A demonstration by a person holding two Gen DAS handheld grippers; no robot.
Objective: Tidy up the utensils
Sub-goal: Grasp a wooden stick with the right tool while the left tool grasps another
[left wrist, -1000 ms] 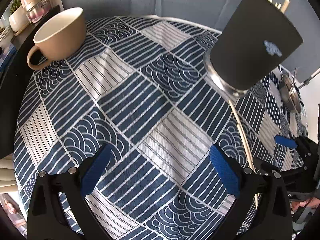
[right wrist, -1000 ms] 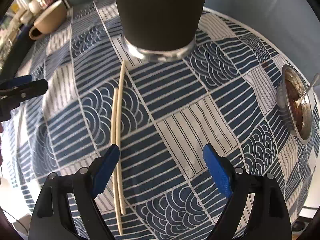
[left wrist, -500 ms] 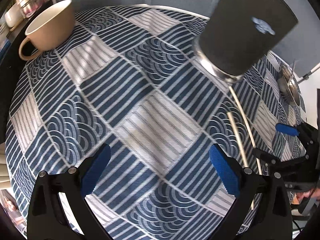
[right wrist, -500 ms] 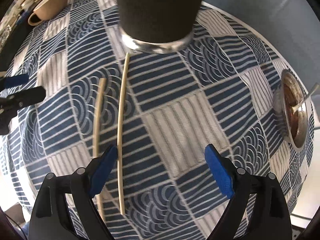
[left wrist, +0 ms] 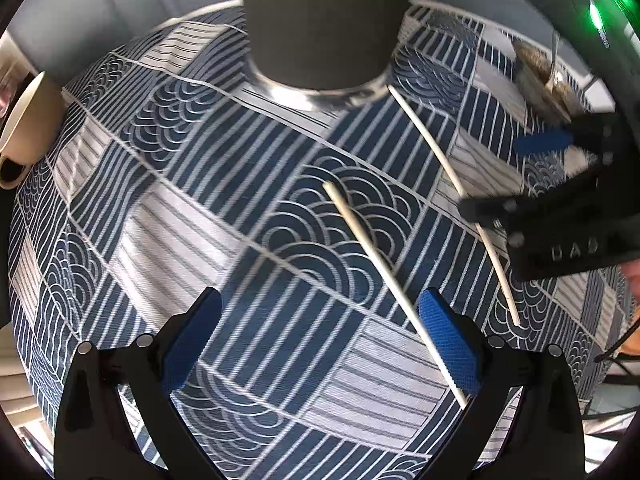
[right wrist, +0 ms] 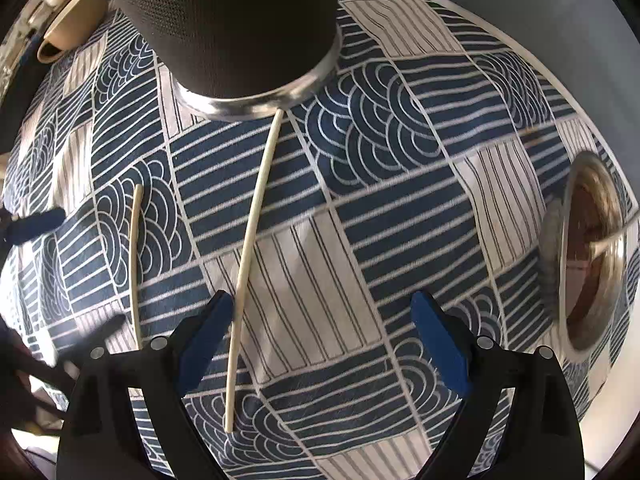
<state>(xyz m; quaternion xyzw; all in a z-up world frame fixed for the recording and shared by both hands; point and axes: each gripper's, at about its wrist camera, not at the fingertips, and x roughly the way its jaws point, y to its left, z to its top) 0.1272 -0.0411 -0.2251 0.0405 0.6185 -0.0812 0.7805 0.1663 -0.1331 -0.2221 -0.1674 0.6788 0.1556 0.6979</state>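
On the patterned tablecloth (right wrist: 400, 220), one chopstick (right wrist: 250, 264) lies just inside the right gripper's (right wrist: 320, 340) spread, empty jaws, by its left finger.

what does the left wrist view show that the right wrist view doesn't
Only the left wrist view shows the right gripper from the side, hanging open over the far chopstick, and a green light at the upper right.

Only the right wrist view gives a clear look into the metal bowl, with brown residue inside.

Both share the dark utensil holder with its metal base, the two chopsticks lying apart on the patterned tablecloth, the near chopstick, and the beige mug at the left edge.
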